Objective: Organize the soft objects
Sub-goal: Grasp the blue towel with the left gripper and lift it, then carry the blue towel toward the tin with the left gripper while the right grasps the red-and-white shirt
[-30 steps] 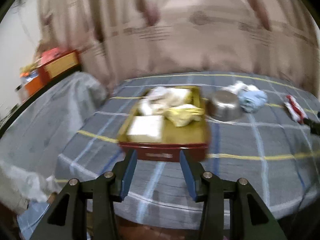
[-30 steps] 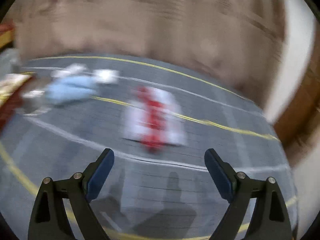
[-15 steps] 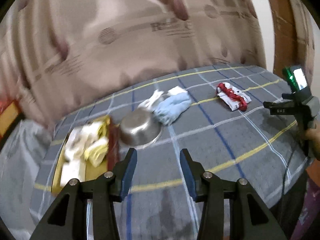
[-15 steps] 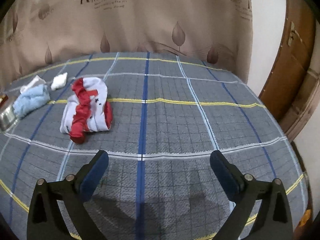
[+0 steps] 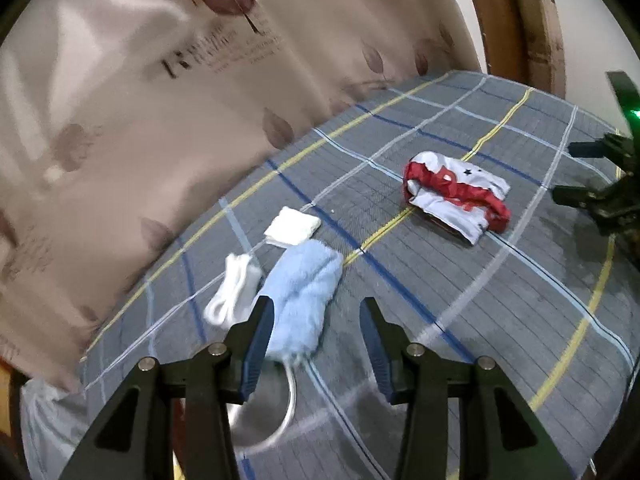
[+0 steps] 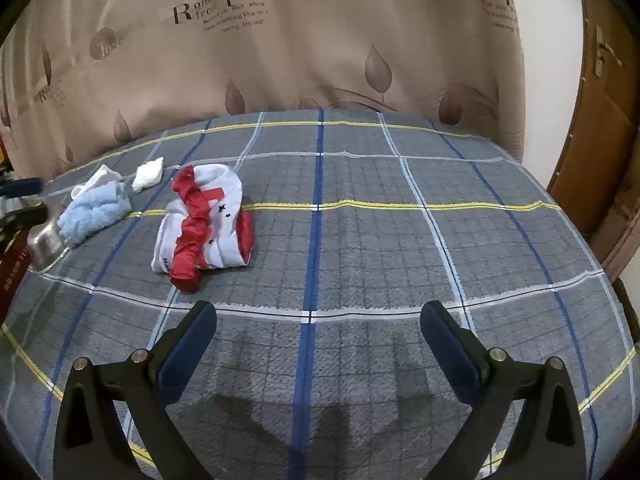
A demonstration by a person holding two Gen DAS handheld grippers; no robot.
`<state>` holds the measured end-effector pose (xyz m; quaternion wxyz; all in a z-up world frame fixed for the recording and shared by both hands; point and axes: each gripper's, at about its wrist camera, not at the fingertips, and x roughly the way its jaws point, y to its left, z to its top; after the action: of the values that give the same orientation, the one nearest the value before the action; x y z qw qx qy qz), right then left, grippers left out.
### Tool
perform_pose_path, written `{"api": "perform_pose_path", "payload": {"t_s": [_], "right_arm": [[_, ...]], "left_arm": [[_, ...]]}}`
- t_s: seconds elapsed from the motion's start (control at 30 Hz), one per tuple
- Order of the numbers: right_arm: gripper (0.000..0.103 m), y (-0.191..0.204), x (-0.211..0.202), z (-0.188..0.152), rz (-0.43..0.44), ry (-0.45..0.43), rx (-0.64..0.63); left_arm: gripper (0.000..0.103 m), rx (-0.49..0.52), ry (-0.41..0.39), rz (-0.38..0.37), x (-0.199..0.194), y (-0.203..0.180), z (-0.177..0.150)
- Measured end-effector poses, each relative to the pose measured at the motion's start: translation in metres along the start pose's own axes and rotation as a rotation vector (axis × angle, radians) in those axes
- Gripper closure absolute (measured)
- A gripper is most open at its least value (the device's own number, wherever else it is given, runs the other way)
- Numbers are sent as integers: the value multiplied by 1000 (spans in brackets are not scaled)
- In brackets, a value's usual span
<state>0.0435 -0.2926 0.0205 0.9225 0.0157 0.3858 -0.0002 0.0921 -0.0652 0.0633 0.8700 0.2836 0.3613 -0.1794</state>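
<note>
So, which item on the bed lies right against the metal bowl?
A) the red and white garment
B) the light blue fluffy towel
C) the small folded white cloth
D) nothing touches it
B: the light blue fluffy towel has one end at the rim of the metal bowl, while the red and white garment lies apart.

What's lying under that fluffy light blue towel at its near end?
The near end of the light blue towel drapes over the rim of a metal bowl. The plaid bedspread lies under the rest. The towel and the left gripper hide the bowl's inside.
</note>
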Motion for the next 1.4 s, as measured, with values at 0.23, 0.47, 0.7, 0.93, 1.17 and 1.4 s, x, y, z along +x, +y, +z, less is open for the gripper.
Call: {"api": "perform_pose_path", "payload": {"t_s": [0.23,0.47,0.7,0.93,1.17,1.4], "right_arm": [[2,0,-2,0,39,-16,-3],[2,1,-3,1,60,-24,-9],[2,1,-5,0,71,-34,-8],[2,0,-4,1,74,-37,2],[1,-1,-2,1,68,-38,14],[1,-1,0,2,62,-28,13]], "left_arm": [[58,-24,101,-99,51,29,19],[58,-14,199,-199,82,39,20],[57,-25,302,-218,114,51,18],[56,-30,323,-239,126,38,17],[81,-237,234,-145,80,28,9],[81,-577,103,-173,-5,15,-29]]}}
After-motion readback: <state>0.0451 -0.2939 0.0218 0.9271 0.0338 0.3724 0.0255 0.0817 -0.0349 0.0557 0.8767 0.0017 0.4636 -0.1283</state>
